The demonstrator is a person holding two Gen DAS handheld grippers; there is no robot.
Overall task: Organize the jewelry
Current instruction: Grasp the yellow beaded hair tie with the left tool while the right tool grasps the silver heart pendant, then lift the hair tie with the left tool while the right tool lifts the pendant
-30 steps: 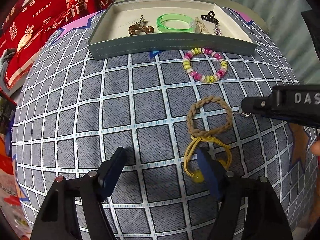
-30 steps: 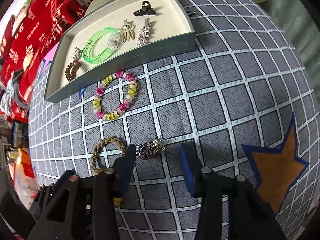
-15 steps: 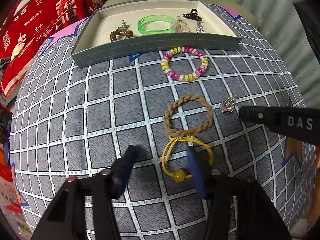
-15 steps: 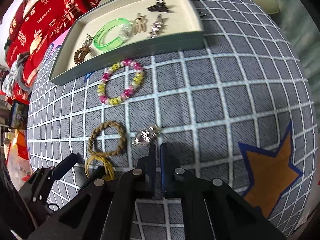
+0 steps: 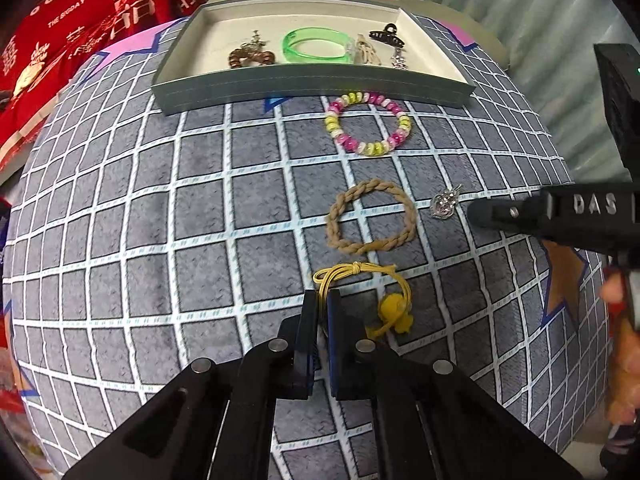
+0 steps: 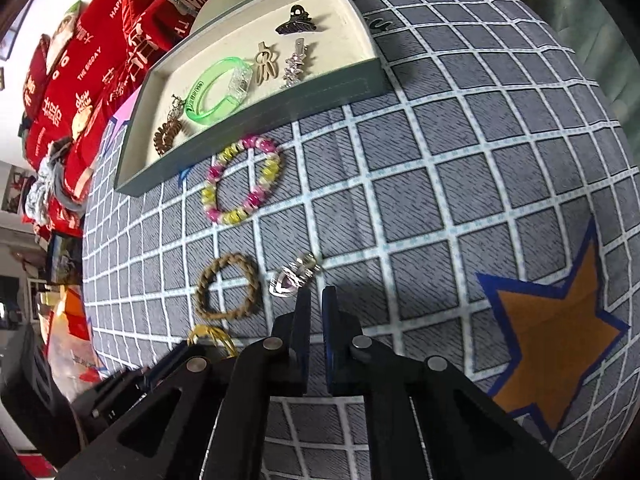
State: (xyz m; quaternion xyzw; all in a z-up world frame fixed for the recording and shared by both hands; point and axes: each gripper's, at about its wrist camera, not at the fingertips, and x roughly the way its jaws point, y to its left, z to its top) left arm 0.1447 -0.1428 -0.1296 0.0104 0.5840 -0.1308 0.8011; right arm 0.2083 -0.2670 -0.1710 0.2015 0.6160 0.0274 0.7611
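My left gripper (image 5: 322,300) is shut on the yellow cord bracelet (image 5: 362,280) with its yellow charm, low over the checked cloth. A braided tan bracelet (image 5: 370,217) lies just beyond it, and a pink-and-yellow bead bracelet (image 5: 368,123) lies farther on. My right gripper (image 6: 316,296) is shut and empty, its tips just short of a silver heart pendant (image 6: 292,278); the pendant also shows in the left wrist view (image 5: 444,201). The grey tray (image 5: 312,82) at the back holds a green bangle (image 5: 316,44), a brown bracelet, hair clips and a black claw clip.
Red cushions and cloth (image 5: 80,20) lie behind and left of the tray. An orange star patch (image 6: 556,332) marks the cloth on the right. The round table's edge drops off near the right and front.
My left gripper has shut on the yellow cord. My right gripper shut without the pendant, which lies just ahead of its tips.
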